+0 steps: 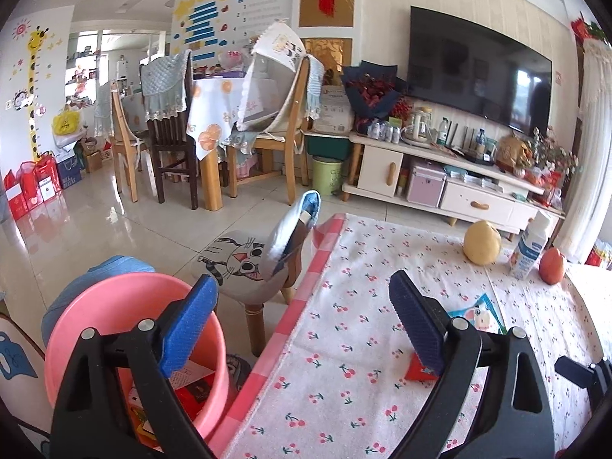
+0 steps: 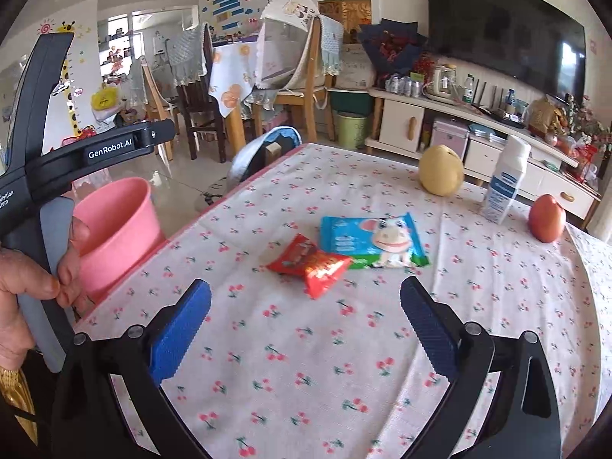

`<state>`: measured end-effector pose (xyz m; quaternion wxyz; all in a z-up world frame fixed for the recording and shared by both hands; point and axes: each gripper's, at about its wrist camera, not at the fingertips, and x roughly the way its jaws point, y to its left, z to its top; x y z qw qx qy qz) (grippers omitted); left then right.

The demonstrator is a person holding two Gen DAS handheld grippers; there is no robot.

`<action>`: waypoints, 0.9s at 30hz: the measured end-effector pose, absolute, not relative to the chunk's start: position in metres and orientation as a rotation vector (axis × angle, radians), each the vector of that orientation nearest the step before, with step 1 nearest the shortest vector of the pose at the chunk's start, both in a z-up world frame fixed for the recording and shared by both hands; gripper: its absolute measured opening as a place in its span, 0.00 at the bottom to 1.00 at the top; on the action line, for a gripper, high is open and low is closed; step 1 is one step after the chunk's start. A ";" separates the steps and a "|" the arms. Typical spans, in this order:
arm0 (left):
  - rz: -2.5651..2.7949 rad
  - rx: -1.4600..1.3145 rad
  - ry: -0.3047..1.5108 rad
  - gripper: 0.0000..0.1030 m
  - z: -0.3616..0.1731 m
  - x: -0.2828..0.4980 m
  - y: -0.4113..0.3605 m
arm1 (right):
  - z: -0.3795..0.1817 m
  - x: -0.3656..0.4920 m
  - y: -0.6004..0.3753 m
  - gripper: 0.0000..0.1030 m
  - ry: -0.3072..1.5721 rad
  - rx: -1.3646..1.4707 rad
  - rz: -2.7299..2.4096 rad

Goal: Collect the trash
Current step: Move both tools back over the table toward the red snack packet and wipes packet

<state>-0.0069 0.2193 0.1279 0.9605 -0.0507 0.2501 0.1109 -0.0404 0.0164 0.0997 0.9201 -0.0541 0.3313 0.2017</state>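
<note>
A red snack wrapper [image 2: 311, 264] and a blue wet-wipe packet [image 2: 373, 241] lie side by side on the cherry-print tablecloth [image 2: 306, 363]. A pink bin [image 1: 126, 321] stands off the table's left edge with red wrappers and paper inside; it also shows in the right wrist view [image 2: 118, 229]. My left gripper [image 1: 302, 321] is open and empty, its left finger over the bin, its right finger over the table, hiding most of the red wrapper [image 1: 419, 371]. My right gripper [image 2: 306, 329] is open and empty, just short of the red wrapper.
A yellow pear [image 2: 440, 170], a white bottle [image 2: 505, 183] and a red apple [image 2: 547, 218] stand at the table's far right. A cat-print stool [image 1: 244, 267] sits beside the table. Dining chairs and a TV cabinet [image 1: 440, 168] are beyond.
</note>
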 end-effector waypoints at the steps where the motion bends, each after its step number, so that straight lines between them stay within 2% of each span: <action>1: 0.219 -0.094 0.509 0.89 0.127 -0.007 0.217 | 0.099 -0.041 0.012 0.95 0.682 -0.114 0.405; 14: 0.085 0.015 0.526 0.89 0.118 -0.004 0.159 | 0.105 -0.052 -0.047 0.95 0.650 -0.090 0.308; 27: -0.017 0.010 0.590 0.89 0.103 0.003 0.128 | 0.105 -0.041 -0.105 0.95 0.650 -0.002 0.207</action>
